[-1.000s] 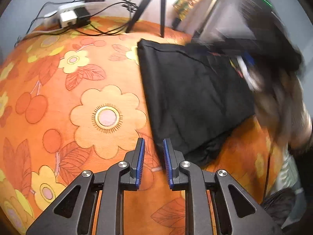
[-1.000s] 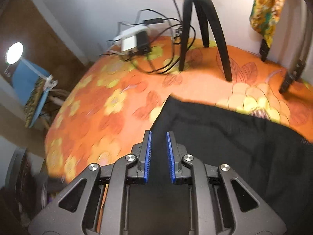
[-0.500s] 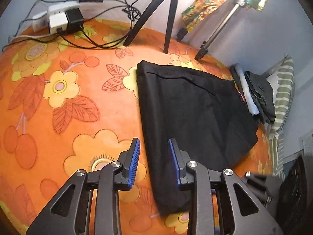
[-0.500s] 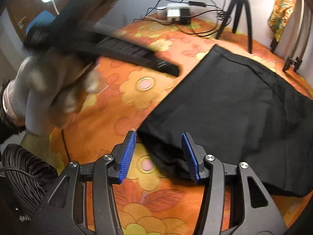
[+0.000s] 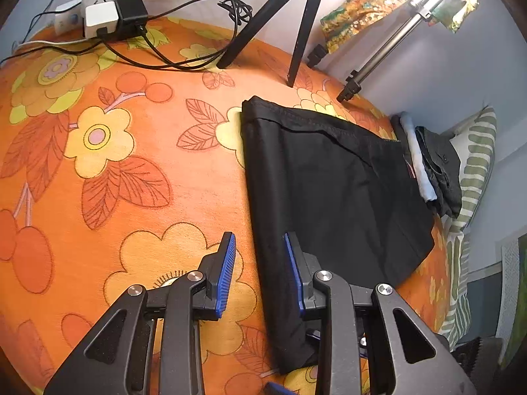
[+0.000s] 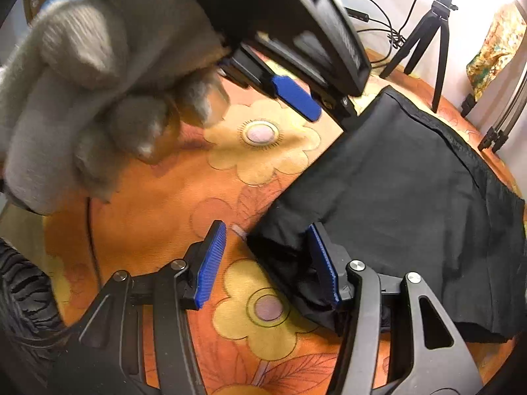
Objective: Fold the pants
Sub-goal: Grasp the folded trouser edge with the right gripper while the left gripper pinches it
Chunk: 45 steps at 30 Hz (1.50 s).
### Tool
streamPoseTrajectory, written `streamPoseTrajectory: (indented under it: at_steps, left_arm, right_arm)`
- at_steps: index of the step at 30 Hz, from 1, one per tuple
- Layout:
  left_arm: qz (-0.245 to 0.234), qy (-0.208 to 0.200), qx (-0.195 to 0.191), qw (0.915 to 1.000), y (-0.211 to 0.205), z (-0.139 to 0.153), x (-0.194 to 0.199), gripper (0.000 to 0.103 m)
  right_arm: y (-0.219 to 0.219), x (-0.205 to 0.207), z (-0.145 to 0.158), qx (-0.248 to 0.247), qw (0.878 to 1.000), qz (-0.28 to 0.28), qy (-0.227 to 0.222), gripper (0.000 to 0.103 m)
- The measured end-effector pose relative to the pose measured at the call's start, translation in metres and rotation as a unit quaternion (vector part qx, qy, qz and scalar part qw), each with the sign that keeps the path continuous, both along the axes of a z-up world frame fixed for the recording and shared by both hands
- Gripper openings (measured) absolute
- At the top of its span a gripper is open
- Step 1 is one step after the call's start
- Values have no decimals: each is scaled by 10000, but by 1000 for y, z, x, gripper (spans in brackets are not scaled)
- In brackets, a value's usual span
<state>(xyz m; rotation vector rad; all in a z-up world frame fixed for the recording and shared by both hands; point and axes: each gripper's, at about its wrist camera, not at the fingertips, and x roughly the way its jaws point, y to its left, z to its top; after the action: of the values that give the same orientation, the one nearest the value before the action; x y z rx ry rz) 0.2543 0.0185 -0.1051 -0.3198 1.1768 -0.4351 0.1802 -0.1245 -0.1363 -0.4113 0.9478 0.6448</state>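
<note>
Pants [image 5: 329,191] edge between parted jaws

I see matt black cloth pants [image 5: 336,191] on a soft, napped orange floral blanket [image 5: 131,171]; at six o'clock, my left gripper [image 5: 260,270] shows matt black plastic, ribbed blue pads, shiny metal screws.

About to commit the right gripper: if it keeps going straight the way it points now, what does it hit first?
Most likely the near corner of the black pants. The right gripper is open, straddling that corner above the orange floral cover. How far above is hard to tell.
</note>
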Motion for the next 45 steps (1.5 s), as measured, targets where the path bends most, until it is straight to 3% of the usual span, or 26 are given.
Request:
streamPoseTrajectory:
  at_steps: [3, 6, 8, 10, 20, 22, 24, 26, 30, 35, 38, 40, 45]
  left_arm:
    - [22, -16, -51, 10000, 2, 1, -2, 28]
    - [105, 46, -133, 9998, 5, -2, -5, 30]
    - [137, 130, -261, 9995, 6, -5, -8, 38]
    - [125, 199, -344, 9991, 4, -7, -11, 39]
    - [98, 270, -516, 9983, -17, -10, -18, 42]
    - [142, 317, -568, 9978, -21, -13, -19, 38]
    - [133, 366, -644, 9972, -24, -15, -19, 17]
    - [120, 268, -635, 9975, -26, -13, -21, 11]
    - [65, 50, -531, 9986, -30, -7, -25, 7]
    - [52, -159, -439, 9989, -33, -3, -29, 6]
    - [92, -246, -445, 9987, -32, -2, -33, 5]
    - [104, -301, -438, 9985, -33, 0, -34, 5]
    - [89, -424, -478, 9979, -38, 6, -37, 5]
  right_arm:
    - [3, 0, 0, -95, 9999, -42, -136, 39]
    - [-8, 5, 4, 152, 9997, -204, -2, 14]
    - [-18, 8, 8, 458, 9981, -360, 186, 10]
    - [-26, 9, 12, 666, 9965, -464, 217, 7]
    - [-43, 6, 29, 1204, 9911, -549, 127, 7]
    - [-45, 5, 30, 1279, 9902, -548, 153, 7]
    - [-46, 5, 29, 1331, 9893, -555, 216, 7]
    - [-47, 4, 28, 1350, 9890, -548, 267, 7]
    - [-55, 1, 31, 1294, 9888, -391, 627, 7]
    - [-87, -3, 52, 1288, 9878, -564, 668, 8]
    - [-106, 20, 64, 1517, 9810, -930, 771, 16]
    - [-111, 38, 71, 1672, 9763, -1103, 823, 27]
    - [-96, 98, 77, 1805, 9668, -1220, 1339, 40]
